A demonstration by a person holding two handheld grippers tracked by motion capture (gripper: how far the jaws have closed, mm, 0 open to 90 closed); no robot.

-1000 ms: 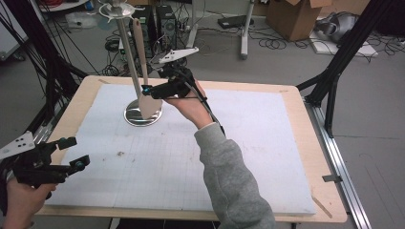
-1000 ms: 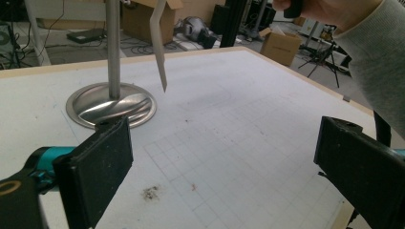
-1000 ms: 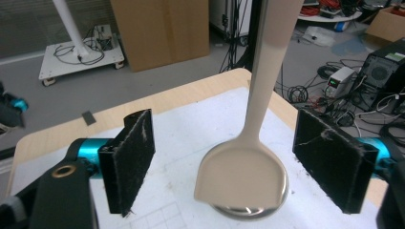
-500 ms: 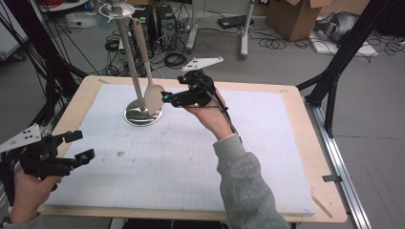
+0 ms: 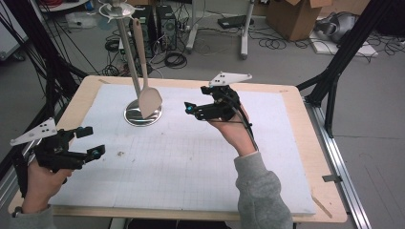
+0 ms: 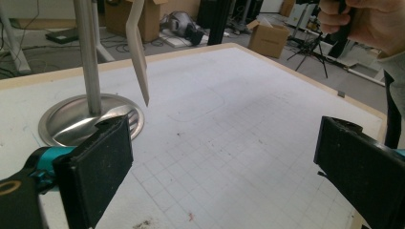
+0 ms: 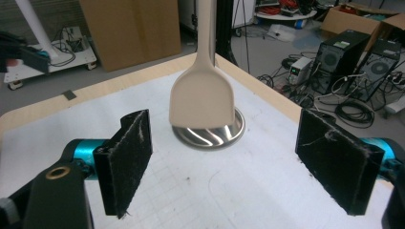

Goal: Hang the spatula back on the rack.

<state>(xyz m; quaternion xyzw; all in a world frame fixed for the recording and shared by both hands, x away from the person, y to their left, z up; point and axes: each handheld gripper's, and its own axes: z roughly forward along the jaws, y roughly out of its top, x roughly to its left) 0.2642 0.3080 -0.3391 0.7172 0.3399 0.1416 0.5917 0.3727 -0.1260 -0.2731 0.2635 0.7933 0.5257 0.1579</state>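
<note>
I'm scanning everything in front of me and there's no readable text, label, brand or number anywhere; nothing is legible from here.

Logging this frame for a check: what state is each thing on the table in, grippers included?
Beige spatula: hanging from the stand's top, blade just above the base, ungripped.
Metal stand with round steel base: upright on the white mat.
Left gripper: open, holding nothing, above the mat's near left.
Right gripper: open, holding nothing, apart from the spatula.
</note>
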